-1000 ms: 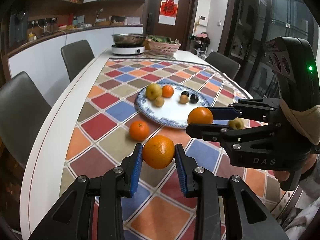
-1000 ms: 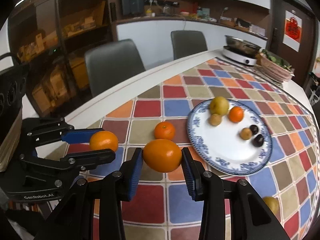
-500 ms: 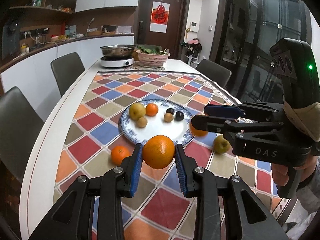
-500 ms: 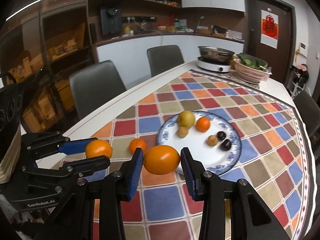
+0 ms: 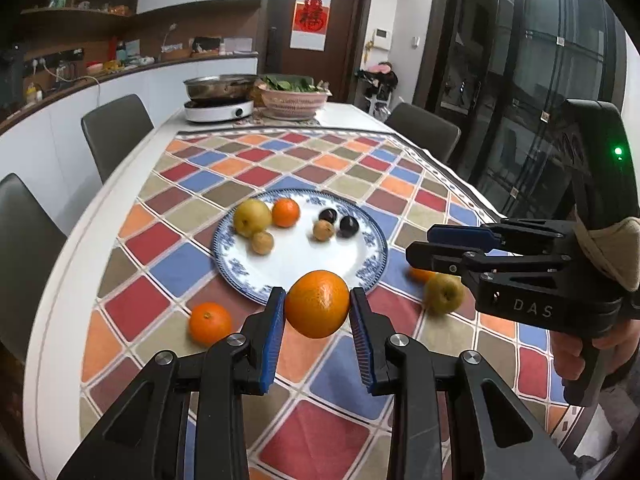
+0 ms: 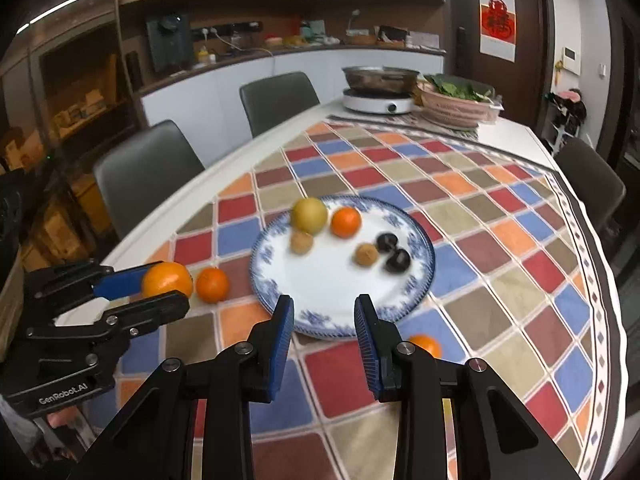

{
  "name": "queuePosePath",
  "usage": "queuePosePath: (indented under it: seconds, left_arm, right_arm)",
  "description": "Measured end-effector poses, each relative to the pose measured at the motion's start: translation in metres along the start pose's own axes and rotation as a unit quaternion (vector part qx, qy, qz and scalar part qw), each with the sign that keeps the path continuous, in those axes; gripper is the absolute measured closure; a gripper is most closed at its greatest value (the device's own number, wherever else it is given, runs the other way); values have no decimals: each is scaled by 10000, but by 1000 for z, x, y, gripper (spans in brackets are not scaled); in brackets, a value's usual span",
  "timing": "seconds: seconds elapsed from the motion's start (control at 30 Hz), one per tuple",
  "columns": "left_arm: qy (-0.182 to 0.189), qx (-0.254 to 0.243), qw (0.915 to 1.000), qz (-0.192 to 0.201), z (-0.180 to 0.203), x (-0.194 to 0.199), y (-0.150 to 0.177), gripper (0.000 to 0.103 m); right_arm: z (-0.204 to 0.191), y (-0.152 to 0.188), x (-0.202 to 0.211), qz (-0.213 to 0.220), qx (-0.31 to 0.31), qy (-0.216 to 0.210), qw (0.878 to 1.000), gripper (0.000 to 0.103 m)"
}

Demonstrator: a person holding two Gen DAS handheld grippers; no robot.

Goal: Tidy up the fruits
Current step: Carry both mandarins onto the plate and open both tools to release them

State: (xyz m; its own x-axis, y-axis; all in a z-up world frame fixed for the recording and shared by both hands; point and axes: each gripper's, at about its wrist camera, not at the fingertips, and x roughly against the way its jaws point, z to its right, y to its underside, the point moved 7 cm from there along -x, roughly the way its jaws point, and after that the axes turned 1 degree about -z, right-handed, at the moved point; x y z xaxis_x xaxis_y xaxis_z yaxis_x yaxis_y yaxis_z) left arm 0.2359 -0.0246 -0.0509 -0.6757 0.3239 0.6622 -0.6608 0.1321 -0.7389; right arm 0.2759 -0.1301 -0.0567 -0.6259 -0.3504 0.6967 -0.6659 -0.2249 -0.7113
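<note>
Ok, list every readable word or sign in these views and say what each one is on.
"DAS": on the side of the right gripper, whose empty jaws have just been closing.
"GenRobot.AI": on the side of the left gripper.
Red emblem on the door poster: too blurred to read.
Nothing else is legible.

Makes four oranges: raised orange (image 5: pixel 316 304), plate orange (image 5: pixel 285 212), cloth orange (image 5: pixel 210 323) and half-hidden orange (image 5: pixel 418 275). Adds up to two yellow pears, plate pear (image 5: pixel 252 217) and cloth pear (image 5: pixel 443 293), plus two small tan fruits, left tan fruit (image 5: pixel 262 242) and right tan fruit (image 5: pixel 323 230), and two dark plums, rear plum (image 5: pixel 328 215) and front plum (image 5: pixel 349 226). Leaves one plate (image 5: pixel 240 268), one checked cloth (image 5: pixel 320 436), one pan (image 5: pixel 220 86), one basket (image 5: pixel 294 102) and three chairs in view.
</note>
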Motion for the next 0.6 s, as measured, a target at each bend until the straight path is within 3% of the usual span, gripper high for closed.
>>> queuePosePath:
  seconds: [0.27,0.6]
  left_arm:
    - [97,23,9998,-146,8,-21,-7,71]
    - [191,136,9991,-356,3,-54,-31,71]
  right_arm:
    - [19,10,4,-48,-182,96,9998,70]
    - [44,-9,-7,-161,-417,245,9987,70]
